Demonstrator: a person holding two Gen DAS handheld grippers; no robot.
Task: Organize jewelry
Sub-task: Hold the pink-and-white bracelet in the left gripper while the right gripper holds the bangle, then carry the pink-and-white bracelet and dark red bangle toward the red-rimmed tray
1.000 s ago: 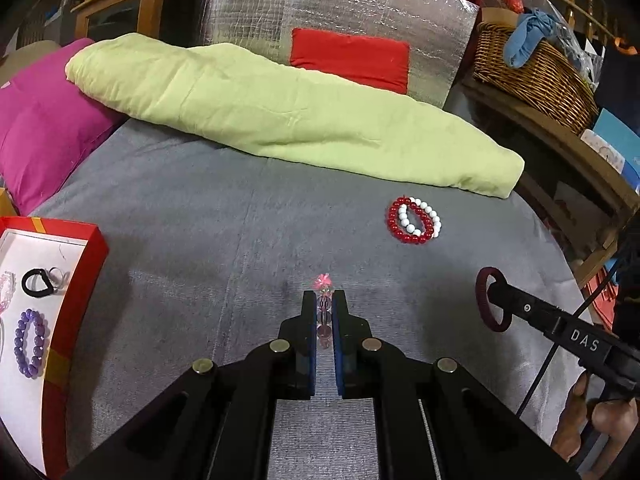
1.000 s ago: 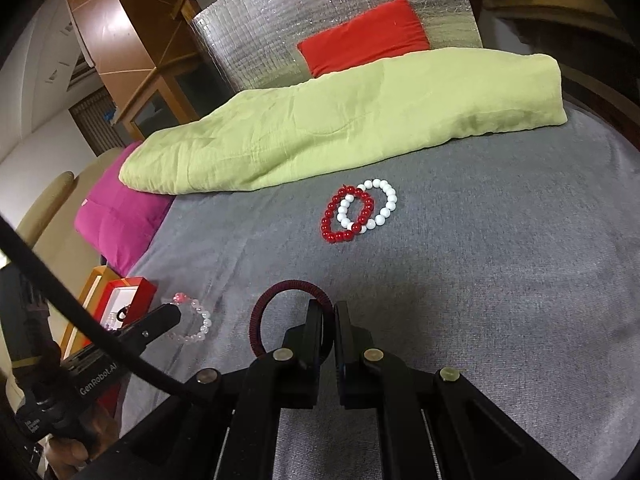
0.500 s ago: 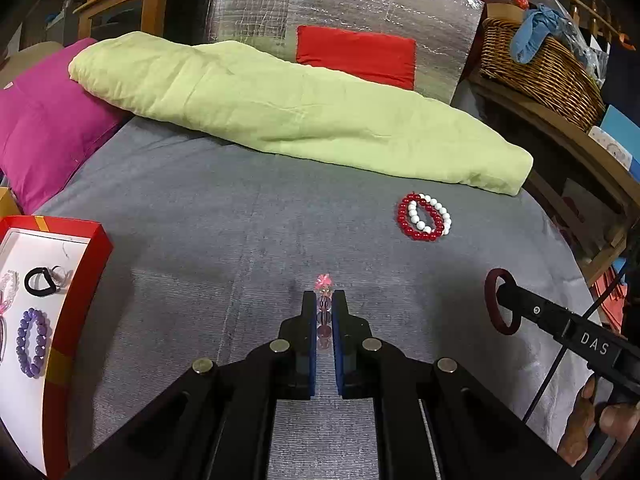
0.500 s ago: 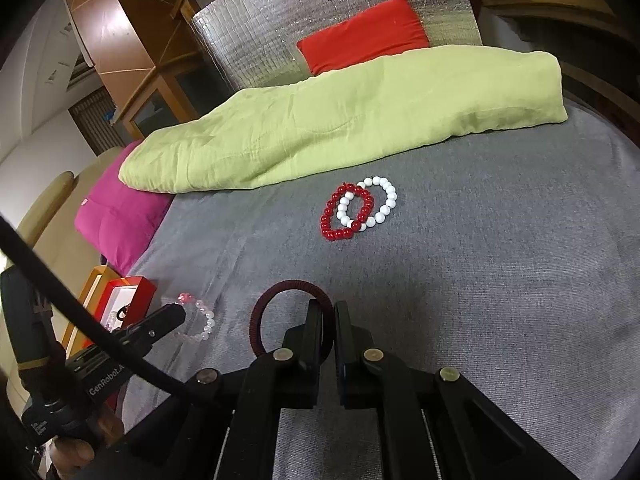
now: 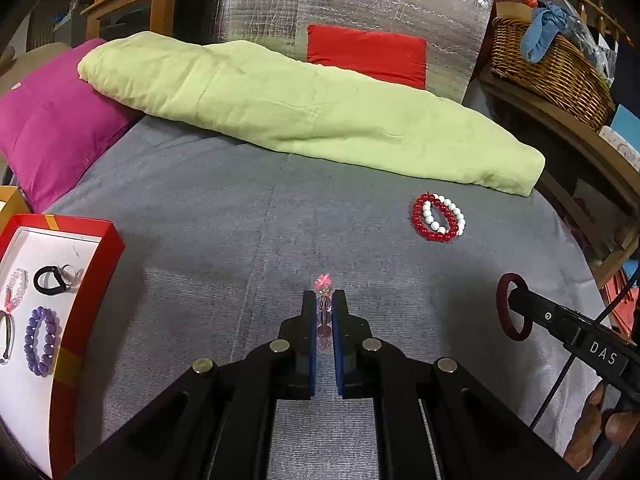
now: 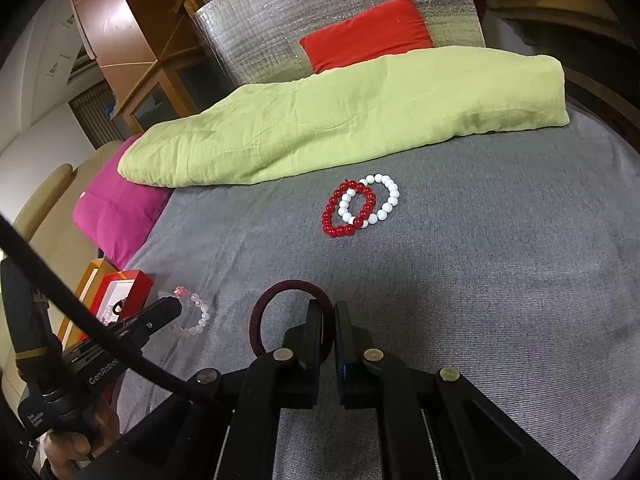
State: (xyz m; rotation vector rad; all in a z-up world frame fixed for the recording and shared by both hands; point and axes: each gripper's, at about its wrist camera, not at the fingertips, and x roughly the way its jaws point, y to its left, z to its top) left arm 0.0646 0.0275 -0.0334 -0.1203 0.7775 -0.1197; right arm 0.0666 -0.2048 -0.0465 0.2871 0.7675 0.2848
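Note:
My left gripper [image 5: 324, 300] is shut on a pale pink bead bracelet [image 5: 323, 312], which shows edge-on between its pads; in the right wrist view the same bracelet [image 6: 196, 312] hangs from that gripper [image 6: 176, 305] over the grey cover. My right gripper [image 6: 329, 309] is shut on a dark maroon ring bracelet [image 6: 260, 312]; the left wrist view shows that ring [image 5: 505, 312] at the gripper's tip [image 5: 514, 296]. A red bead bracelet [image 5: 422, 224] and a white bead bracelet [image 5: 458, 214] lie overlapped on the cover, far right. A red box [image 5: 90, 280] at the left holds a purple bracelet [image 5: 40, 340] and other pieces.
A folded light-green blanket [image 5: 300, 108] lies across the back of the grey cover [image 5: 200, 240]. A magenta pillow [image 5: 52, 124] sits back left, a silver cushion with a red patch [image 5: 368, 54] behind. A wicker basket [image 5: 552, 68] stands on a wooden shelf at the right.

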